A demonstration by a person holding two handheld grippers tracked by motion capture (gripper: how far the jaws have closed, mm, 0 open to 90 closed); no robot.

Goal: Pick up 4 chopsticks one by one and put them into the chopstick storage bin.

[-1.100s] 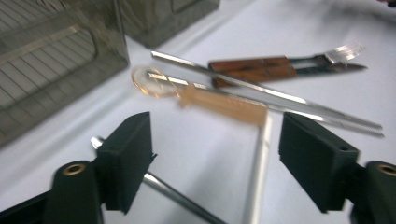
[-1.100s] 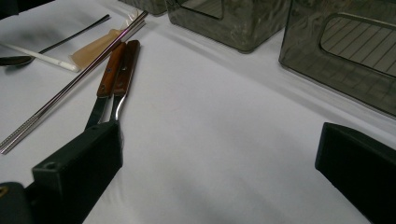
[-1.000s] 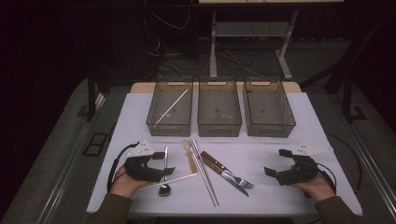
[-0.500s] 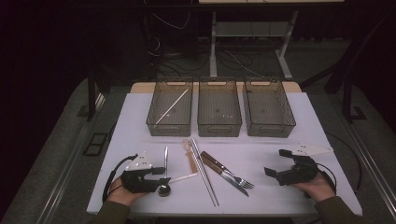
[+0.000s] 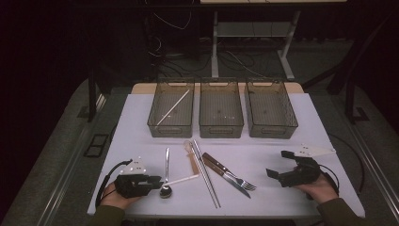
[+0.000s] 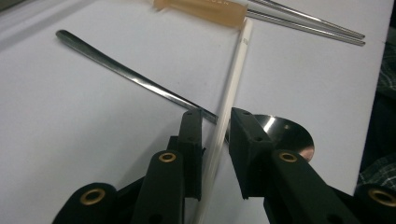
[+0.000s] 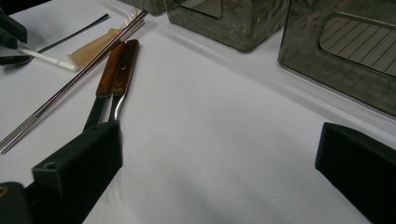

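On the white table a thin white stick (image 5: 181, 180) (image 6: 233, 79) lies across a metal spoon (image 5: 165, 165) (image 6: 126, 77) near the front left. My left gripper (image 5: 153, 181) (image 6: 215, 116) rests low on the table with the near end of the stick between its jaws. The jaws have just been closing, and a sliver of gap still shows beside the stick. My right gripper (image 5: 278, 164) (image 7: 215, 140) sits at the front right, open wide over bare tabletop, with nothing between its jaws.
Metal chopsticks (image 5: 205, 174), a beige utensil (image 5: 190, 153), and a wooden-handled knife and fork (image 5: 228, 173) (image 7: 116, 65) lie mid-table. Three dark bins (image 5: 170, 127) (image 5: 221, 127) (image 5: 272, 127) stand behind; the left one holds a white stick (image 5: 173, 107).
My left gripper has slid toward the table's front edge and sunk lower, and its jaws have narrowed around the white stick. The right gripper has stayed put.
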